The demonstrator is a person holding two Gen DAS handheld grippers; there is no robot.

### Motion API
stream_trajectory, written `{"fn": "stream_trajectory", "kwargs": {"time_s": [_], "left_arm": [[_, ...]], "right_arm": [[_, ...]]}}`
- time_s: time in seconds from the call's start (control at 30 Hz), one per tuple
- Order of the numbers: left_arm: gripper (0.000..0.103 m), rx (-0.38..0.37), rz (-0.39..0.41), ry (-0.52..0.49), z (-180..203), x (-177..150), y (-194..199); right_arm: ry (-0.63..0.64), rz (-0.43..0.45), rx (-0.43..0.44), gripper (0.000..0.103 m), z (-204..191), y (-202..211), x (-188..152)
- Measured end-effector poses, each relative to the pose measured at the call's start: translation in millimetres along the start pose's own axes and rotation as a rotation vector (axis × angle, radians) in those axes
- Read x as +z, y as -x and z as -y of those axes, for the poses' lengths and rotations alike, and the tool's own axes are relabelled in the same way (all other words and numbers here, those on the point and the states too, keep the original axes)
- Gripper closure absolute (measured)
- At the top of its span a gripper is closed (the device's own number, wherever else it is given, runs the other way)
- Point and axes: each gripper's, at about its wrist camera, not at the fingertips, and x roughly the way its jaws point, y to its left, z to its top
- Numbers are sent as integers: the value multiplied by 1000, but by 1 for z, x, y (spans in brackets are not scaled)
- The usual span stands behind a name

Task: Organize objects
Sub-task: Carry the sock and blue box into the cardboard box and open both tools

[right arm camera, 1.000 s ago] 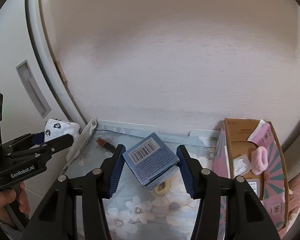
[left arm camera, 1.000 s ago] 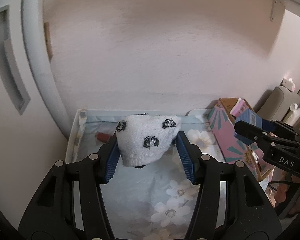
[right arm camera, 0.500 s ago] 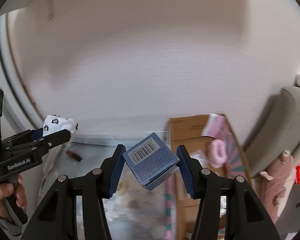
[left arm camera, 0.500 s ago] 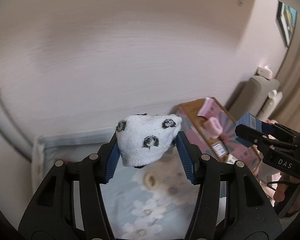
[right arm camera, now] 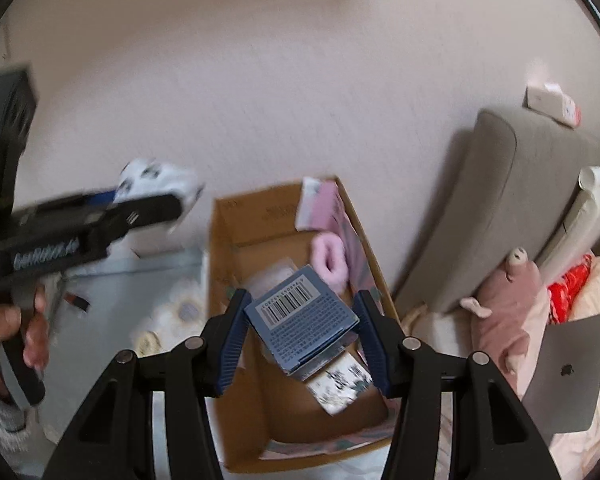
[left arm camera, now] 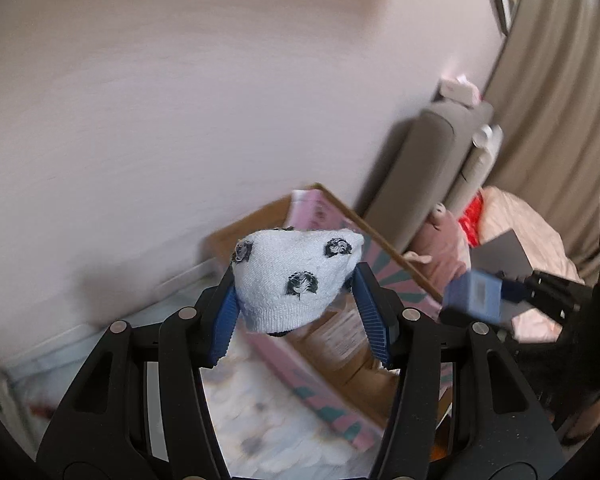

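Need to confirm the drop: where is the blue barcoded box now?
The blue barcoded box sits clamped in the right gripper, held above the open cardboard box, near the pink scrunchie.

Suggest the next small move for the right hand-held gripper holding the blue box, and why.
Probably lower the blue box and release it: the right hand-held gripper holds it above the open cardboard box, which already holds a pink scrunchie. The left hand-held gripper carries the spotted sock alongside.
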Motion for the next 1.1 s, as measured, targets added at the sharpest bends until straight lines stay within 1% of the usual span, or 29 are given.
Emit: {"fn": "stream_trajectory", "kwargs": {"time_s": [0.1, 0.23, 0.4, 0.5, 0.73, 0.9, 1.0, 1.07, 1.1], "left_arm": [[52, -11, -52, -53, 16, 11, -39], [52, -9, -129, -93, 22, 13, -85], [52, 18, -216, -96, 19, 8, -134], [52, 34, -251, -101, 14, 3, -151], [52, 62, -297, -104, 6, -1, -173], [51, 83, -300, -134, 3, -1, -173], [51, 70, -299, -132, 6, 2, -175], [47, 72, -295, -129, 6, 3, -174], [40, 77, -290, -130, 6, 4, -172]], "right_arm": [[-2, -46, -3, 54, 7, -16, -8], [0, -98, 6, 54, 9, -36, -18], [3, -147, 22, 54, 6, -59, -27], [4, -177, 35, 54, 5, -73, -30], [17, -220, 47, 54, 5, -96, -32], [15, -240, 57, 54, 3, -103, -30], [15, -247, 67, 54, 1, -105, -29], [16, -257, 70, 53, -1, -106, -29], [16, -262, 75, 51, -2, -106, -29]]}}
